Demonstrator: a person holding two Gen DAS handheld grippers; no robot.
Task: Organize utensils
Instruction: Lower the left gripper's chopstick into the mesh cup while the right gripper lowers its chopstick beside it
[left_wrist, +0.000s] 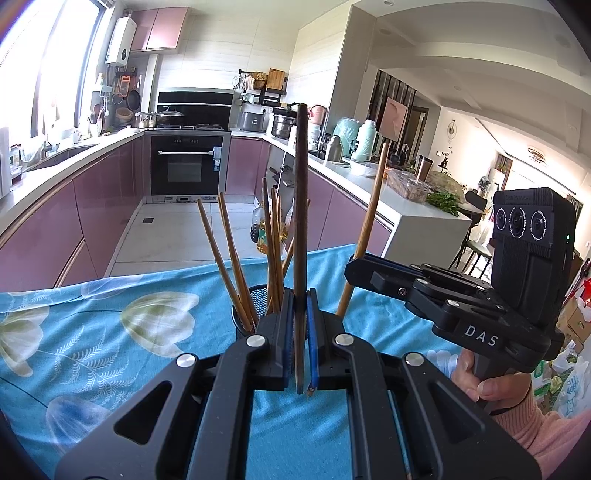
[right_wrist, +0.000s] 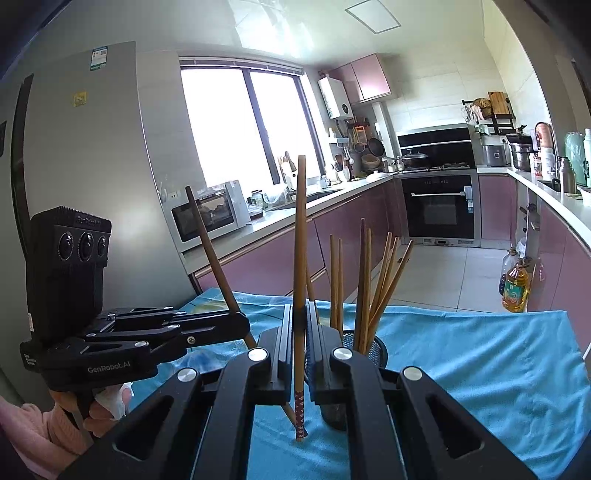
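Both tongs are clamped on one chopstick each — the left tongs on a dark chopstick, the right tongs on a pale chopstick — just beside the mesh holder. Light, stiff, slippery; grip mid-shaft.

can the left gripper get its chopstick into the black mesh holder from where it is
Probably yes. The left gripper is shut on a dark chopstick, held upright just beside the mesh holder. The holder's mouth looks only partly filled with chopsticks, and the right gripper sits off to the side.
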